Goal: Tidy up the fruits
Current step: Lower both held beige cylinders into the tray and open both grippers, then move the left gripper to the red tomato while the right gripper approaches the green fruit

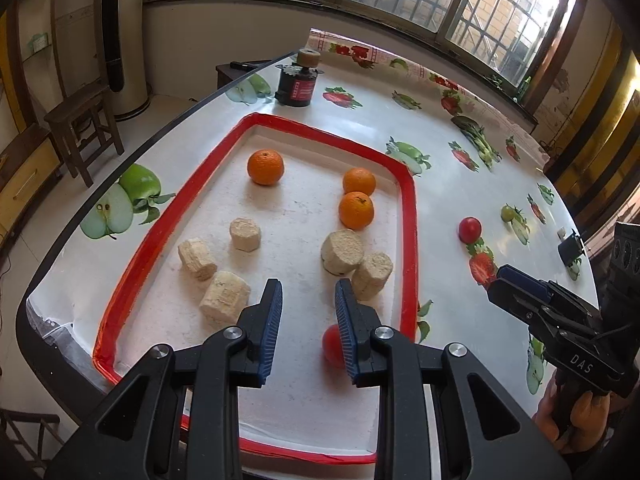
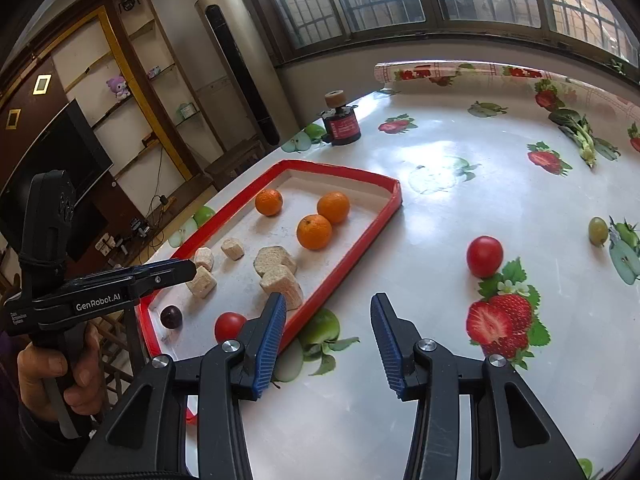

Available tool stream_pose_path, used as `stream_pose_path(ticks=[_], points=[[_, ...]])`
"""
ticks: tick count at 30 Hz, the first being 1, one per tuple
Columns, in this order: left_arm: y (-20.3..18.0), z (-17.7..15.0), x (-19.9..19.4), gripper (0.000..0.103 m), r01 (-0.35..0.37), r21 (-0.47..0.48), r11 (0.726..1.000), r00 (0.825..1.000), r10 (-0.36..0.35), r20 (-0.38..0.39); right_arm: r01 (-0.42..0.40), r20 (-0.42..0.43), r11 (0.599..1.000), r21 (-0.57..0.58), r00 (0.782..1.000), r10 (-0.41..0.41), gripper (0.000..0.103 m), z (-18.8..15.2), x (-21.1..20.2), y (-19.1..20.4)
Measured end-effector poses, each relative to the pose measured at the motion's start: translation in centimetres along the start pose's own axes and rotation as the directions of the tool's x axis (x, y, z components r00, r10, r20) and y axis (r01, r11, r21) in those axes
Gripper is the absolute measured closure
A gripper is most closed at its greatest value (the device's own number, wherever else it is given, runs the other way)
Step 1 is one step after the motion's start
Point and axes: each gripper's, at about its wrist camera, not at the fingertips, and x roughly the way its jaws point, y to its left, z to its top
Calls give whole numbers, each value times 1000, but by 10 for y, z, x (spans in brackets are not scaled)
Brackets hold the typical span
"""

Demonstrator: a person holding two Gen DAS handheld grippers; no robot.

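Observation:
A red-rimmed tray [image 1: 409,216] [image 2: 340,268] holds three oranges [image 1: 265,167] [image 2: 314,232], several beige cylinder chunks [image 1: 245,233], a red tomato [image 2: 229,325] and a dark plum [image 2: 171,317]. My left gripper [image 1: 309,294] [image 2: 188,268] hovers over the tray's near end. A narrow gap shows between its pads and nothing is in it. The tomato [image 1: 330,346] lies below, partly hidden by one finger. My right gripper [image 2: 329,320] [image 1: 500,276] is open and empty above the tablecloth right of the tray. Another red tomato [image 2: 484,256] [image 1: 469,230] and a green fruit [image 2: 598,231] [image 1: 508,213] lie on the cloth.
A fruit-print cloth covers the table [image 2: 420,184]. A black and red canister [image 1: 298,87] [image 2: 342,128] stands past the tray's far end. The table edge [image 1: 80,216] runs close along the tray's left side. A wooden stool [image 1: 82,128] stands on the floor. A hand [image 2: 60,376] holds the left gripper's handle.

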Motion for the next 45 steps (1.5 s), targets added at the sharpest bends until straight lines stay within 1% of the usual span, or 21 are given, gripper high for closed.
stream_pose_path(ticks=[6,16,24,31,38,45], points=[[-29,-7,-2,78,22,51,998,1000,-22,-8,40,26,998,40,999,-41,57,-11,-26,-25],[-61,-15,-3,78,53,105,993,998,-50,-26,95,48,991,90,994,-100,57,-25,-55,-57],[-88,-19,2,78,85,154,985,996,-78,-46,125,34,985,120,991,-130,56,-34,-61,-78],[-111,-16,12,79,113,180,977,992,-103,-68,149,27,978,145,988,-155,56,-39,-66,-94],[-141,-11,28,79,151,214,965,986,-133,-96,181,19,970,163,982,-187,56,-33,-67,-116],[-164,-3,53,79,181,223,958,978,-152,-141,204,12,965,167,978,-209,56,-15,-61,-141]])
